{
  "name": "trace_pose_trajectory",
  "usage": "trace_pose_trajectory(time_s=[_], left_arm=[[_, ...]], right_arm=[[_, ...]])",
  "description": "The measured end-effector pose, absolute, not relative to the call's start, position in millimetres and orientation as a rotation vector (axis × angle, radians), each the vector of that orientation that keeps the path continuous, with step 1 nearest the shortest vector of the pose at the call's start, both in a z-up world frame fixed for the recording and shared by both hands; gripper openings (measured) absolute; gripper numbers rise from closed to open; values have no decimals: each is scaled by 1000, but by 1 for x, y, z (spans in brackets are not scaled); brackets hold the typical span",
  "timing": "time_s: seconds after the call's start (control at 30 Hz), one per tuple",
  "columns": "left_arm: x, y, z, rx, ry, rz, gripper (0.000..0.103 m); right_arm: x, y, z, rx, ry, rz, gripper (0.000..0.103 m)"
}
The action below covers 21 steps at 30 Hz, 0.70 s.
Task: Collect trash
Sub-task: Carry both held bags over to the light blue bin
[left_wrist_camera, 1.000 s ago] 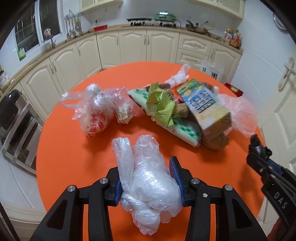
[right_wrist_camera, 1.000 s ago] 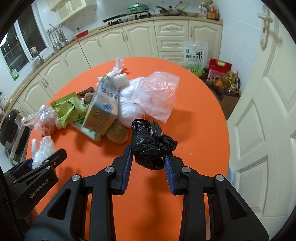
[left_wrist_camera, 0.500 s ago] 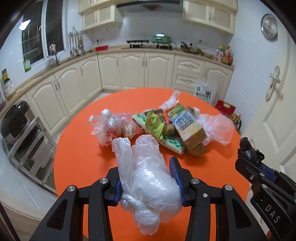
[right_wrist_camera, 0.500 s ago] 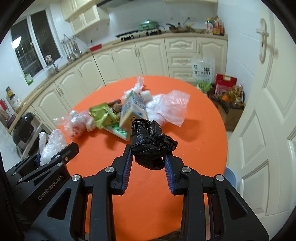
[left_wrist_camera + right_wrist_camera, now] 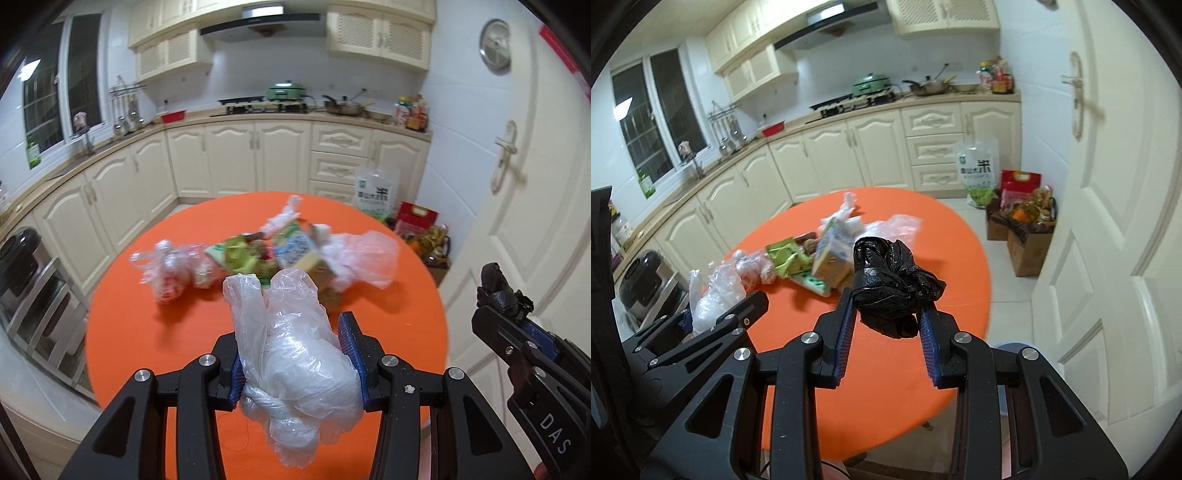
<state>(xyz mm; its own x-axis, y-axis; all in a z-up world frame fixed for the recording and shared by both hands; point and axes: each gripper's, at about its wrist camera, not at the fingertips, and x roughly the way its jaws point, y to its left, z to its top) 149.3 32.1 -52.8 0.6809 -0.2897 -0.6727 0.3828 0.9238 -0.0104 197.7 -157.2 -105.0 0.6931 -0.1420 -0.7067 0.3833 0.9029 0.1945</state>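
My left gripper (image 5: 295,354) is shut on a crumpled clear plastic bag (image 5: 295,362), held up above the near part of the round orange table (image 5: 177,332). A crumpled black plastic bag (image 5: 892,286) sits between the blue pads of my right gripper (image 5: 888,310), which is shut on it above the table's near edge. In the left wrist view the right gripper (image 5: 506,299) shows at the right edge with the black bag. The left gripper (image 5: 701,314) with its clear bag (image 5: 716,291) shows at the left in the right wrist view.
A pile of trash lies mid-table: a knotted clear bag (image 5: 170,273), green wrappers (image 5: 240,254), a carton (image 5: 299,251), a pinkish bag (image 5: 365,258). Cream cabinets (image 5: 236,158) ring the room, a white door (image 5: 1108,184) stands right, bags and boxes (image 5: 1023,218) on the floor.
Both grippers have risen and pulled back from the table with their bags still held. The trash pile now looks smaller and farther, and more of the kitchen shows.
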Motion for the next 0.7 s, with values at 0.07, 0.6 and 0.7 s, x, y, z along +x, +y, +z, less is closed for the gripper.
trace_pose_trajectory(time_s=[0.07,0.6,0.7], left_arm=[[144,19,-54,147,729,-401,42],[145,-143,-113,359,840,-675,42],[158,-175,-134,417,884,-699,42]], right_arm=[[188,-167,-105,348,749,-326,31],[112,-285,-145,451,837,-695,31],[111,-301,-166,438,898,-773,31]])
